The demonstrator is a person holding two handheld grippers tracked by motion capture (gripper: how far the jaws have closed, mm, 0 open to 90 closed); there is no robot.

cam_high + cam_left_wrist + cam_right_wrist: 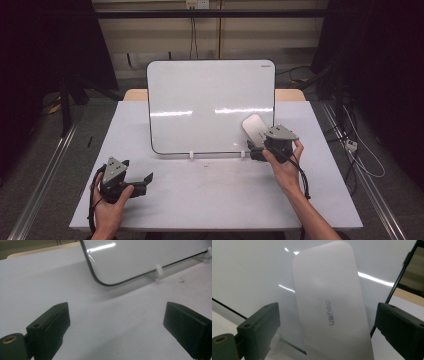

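Observation:
A white whiteboard (210, 105) stands upright on small white feet (158, 271) in the middle of the white table (200, 205). A white oblong eraser (253, 127) with grey lettering lies flat against the board's lower right part. My right gripper (256, 149) points at it from the right. In the right gripper view the eraser (329, 305) sits between the two black jaws of my right gripper (327, 322), with a gap on each side, so this gripper is open. My left gripper (144, 183) rests low at the table's front left, open with nothing between its fingers (50, 325).
The board (140, 257) has a thin dark rim, and small dark specks (182, 278) lie on the table before it. A wooden edge (290, 94) shows behind the board. Cables (360, 150) run on the floor at the right, and a metal rail (45, 175) at the left.

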